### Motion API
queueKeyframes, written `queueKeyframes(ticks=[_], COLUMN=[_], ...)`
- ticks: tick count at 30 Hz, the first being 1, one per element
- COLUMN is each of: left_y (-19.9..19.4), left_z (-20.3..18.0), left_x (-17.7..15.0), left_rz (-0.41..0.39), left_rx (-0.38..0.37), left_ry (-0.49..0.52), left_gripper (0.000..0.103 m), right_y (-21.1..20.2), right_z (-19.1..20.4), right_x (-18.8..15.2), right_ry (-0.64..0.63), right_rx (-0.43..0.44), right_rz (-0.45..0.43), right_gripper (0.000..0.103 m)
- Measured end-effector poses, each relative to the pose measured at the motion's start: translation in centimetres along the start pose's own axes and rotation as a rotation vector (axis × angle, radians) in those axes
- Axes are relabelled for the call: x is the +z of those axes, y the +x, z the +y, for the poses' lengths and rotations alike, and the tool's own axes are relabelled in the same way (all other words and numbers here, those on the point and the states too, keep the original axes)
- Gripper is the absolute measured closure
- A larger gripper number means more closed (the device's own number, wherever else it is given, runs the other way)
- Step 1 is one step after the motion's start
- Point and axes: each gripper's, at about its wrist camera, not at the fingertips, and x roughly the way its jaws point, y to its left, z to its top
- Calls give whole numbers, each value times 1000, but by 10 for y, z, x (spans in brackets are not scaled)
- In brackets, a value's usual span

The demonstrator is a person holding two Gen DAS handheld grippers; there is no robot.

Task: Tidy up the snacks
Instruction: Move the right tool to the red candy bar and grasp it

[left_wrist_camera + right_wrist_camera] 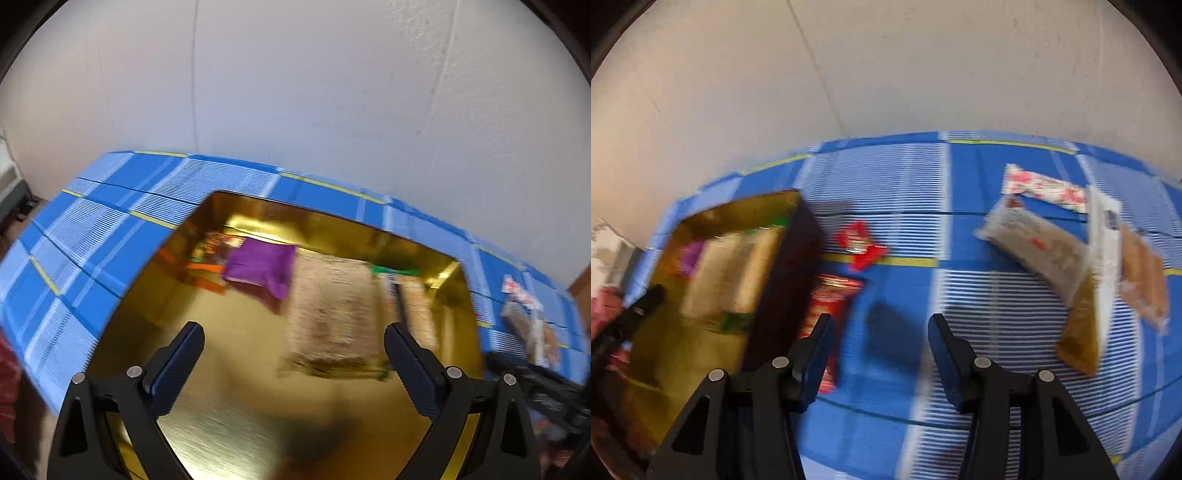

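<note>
Here we look down over a gold-lined tin (369, 225) that sits on a blue checked tablecloth (110, 221) against a pale wall (332, 92). In the left wrist view, the left gripper (293, 341) hangs above the tin's bare gold floor with its jaws spread wide and nothing between them. Along the far side of the tin we see an orange packet (212, 254), a purple packet (260, 267) just beside it, and a wide pale wrapped snack (332, 314) next to that; a green-edged wrapper (395, 271) lies at the tin's right end. Blur keeps us from reading any labels.

In the right wrist view, the right gripper (881, 336) is over the cloth just to the right of the tin (701, 332), its jaws parted and empty, with only cloth (886, 177) and its own shadow below. A red snack packet (827, 314) lies on the cloth against the tin's dark outer wall, partly behind the gripper's left finger (816, 354). A small red wrapped sweet (862, 245) lies a little farther off. Well apart on the right we find a cluster of loose snacks: a white packet with red print (1045, 186), a clear-wrapped pale bar (1038, 251), a white-and-amber packet (1097, 280) tilted on edge, and a brown wafer pack (1143, 280). At the left edge, a black part of the other gripper (631, 317) reaches over the tin.
</note>
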Motion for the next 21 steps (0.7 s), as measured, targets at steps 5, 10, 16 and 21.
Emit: queueKeyframes(ticks=[5, 10, 16, 21], left_y=[-9, -15, -24, -28], left_z=[-5, -22, -55, -84], left_x=[-11, -19, -20, -19], left_rz=[9, -15, -52, -51], left_rx=[-147, -91, -102, -109], left_ry=[-49, 22, 103, 163], left_gripper=[4, 4, 4, 4], right_y=[24, 26, 10, -4], right_z=[28, 25, -10, -31], right_x=[2, 0, -13, -23], right_ry=[-79, -98, -67, -80], right_rx=[-12, -23, -46, -51], right_rz=[84, 72, 48, 34], right_gripper=[50, 50, 57, 71])
